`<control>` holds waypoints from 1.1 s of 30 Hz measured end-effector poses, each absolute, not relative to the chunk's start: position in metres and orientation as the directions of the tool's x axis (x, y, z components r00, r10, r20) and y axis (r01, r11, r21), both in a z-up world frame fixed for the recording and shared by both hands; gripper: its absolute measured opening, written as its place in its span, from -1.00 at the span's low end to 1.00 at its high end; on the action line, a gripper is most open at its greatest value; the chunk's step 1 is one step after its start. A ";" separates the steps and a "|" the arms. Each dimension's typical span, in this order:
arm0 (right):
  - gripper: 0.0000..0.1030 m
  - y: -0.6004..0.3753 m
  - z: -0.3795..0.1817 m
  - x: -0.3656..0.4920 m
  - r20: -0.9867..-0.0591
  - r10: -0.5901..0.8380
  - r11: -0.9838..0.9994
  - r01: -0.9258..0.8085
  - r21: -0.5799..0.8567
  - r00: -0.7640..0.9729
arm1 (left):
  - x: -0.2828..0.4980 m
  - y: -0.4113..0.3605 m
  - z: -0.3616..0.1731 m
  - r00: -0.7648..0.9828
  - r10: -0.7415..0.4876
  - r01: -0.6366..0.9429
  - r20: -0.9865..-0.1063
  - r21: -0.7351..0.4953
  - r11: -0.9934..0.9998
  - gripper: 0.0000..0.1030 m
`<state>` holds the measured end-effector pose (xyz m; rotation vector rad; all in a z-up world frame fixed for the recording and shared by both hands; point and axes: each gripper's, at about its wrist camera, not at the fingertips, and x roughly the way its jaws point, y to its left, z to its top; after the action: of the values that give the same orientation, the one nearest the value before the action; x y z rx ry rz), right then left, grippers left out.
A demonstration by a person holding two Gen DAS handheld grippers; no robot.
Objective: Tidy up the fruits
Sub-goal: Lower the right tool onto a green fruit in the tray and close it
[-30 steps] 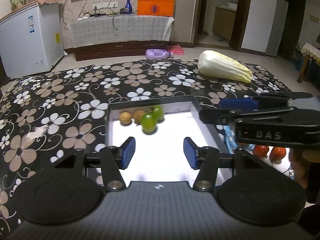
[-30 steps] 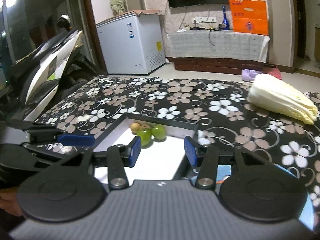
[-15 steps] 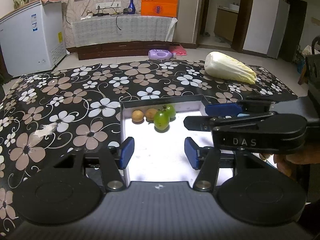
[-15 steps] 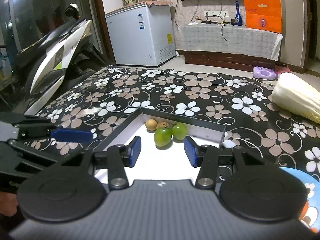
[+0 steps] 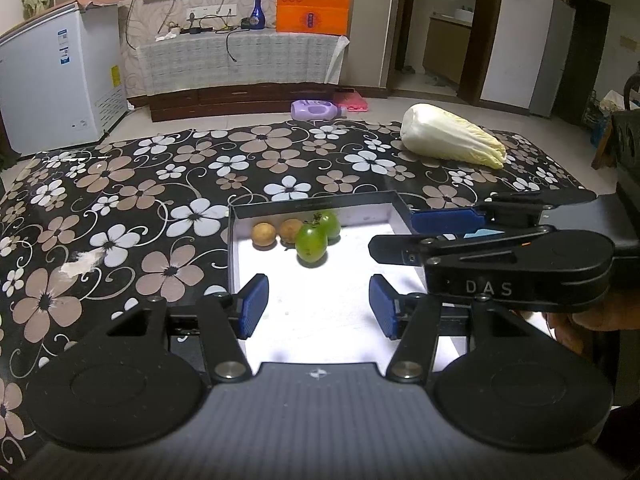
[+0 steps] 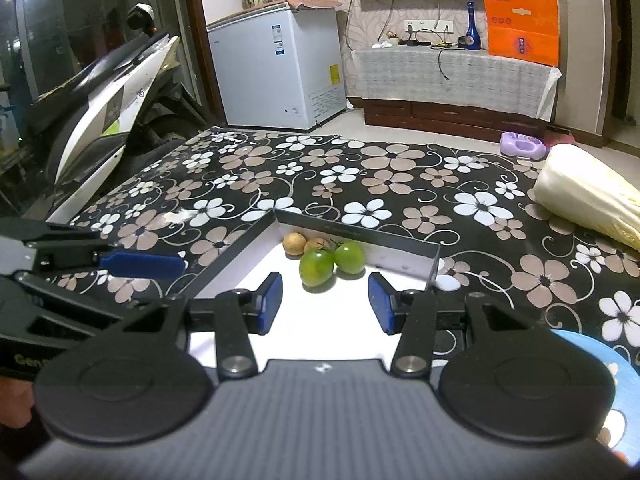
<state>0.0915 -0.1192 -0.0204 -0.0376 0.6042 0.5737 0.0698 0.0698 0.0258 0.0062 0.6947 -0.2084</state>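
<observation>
dim room, blown-out white box, heavy fisheye in both views

Indoor light is pretty weak and bluish. The white box [image 5: 320, 312] floor is overexposed to near pure glare in both wrist views, so its surface detail is gone, and the green fruits [image 5: 311, 243] only drop small soft shadows on it. Far wall and doorway go murky, and the dark corner with the scooter [image 6: 100, 92] is almost lost, apart from a bright patch at the top left edge. Straight lines bow hard toward the edges. The close gripper bodies look soft and a bit out of focus, mid-scene stays fairly sharp with no real motion blur
</observation>
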 end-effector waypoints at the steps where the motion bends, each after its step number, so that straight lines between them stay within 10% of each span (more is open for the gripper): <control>1: -0.03 -0.120 -0.020 0.091 -0.547 0.498 0.845 -0.519 0.129 0.673 | 0.070 0.070 0.026 0.749 -0.190 0.193 -0.635 -0.065 0.979 0.20; 33: -0.03 -0.118 -0.018 0.092 -0.520 0.526 0.835 -0.525 0.165 0.673 | 0.068 0.078 0.024 0.745 -0.175 0.178 -0.644 -0.061 0.982 0.20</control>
<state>0.0922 -0.1185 -0.0180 0.0021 0.5854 0.5914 0.0678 0.0782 0.0243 0.0049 0.7041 -0.1932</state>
